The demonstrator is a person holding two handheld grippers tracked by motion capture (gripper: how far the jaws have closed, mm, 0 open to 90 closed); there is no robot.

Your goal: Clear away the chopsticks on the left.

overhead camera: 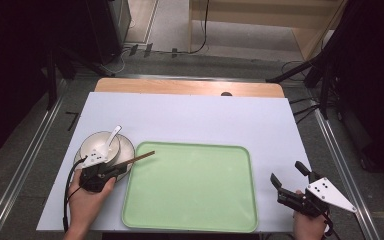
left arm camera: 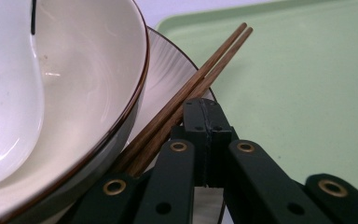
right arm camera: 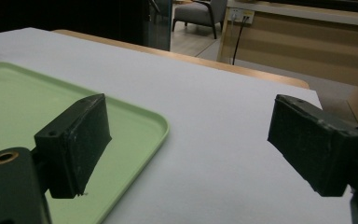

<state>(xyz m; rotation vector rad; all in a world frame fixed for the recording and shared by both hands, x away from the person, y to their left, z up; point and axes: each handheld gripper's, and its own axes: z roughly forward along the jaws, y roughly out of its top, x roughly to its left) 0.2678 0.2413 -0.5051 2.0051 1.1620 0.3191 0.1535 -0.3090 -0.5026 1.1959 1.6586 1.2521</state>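
Chopsticks point(left arm camera: 186, 91) lying pinched in clenched left hand-held gripper point(left arm camera: 204, 112), tips angling over green tray point(overhead camera: 190, 187) at frame centre, seemingly for transfer; right hand-held gripper point(overhead camera: 291, 175) idling released, lower right.

Table point(overhead camera: 190, 115): green tray point(overhead camera: 190, 187), plate point(overhead camera: 126, 150)

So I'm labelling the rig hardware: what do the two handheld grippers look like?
Both are black, with flat, blocky jaws on linkage arms pinned by brass-coloured rivets. The left gripper and right gripper each carry a pale three-cornered plate dotted with small holes. A black cable trails from the left one.
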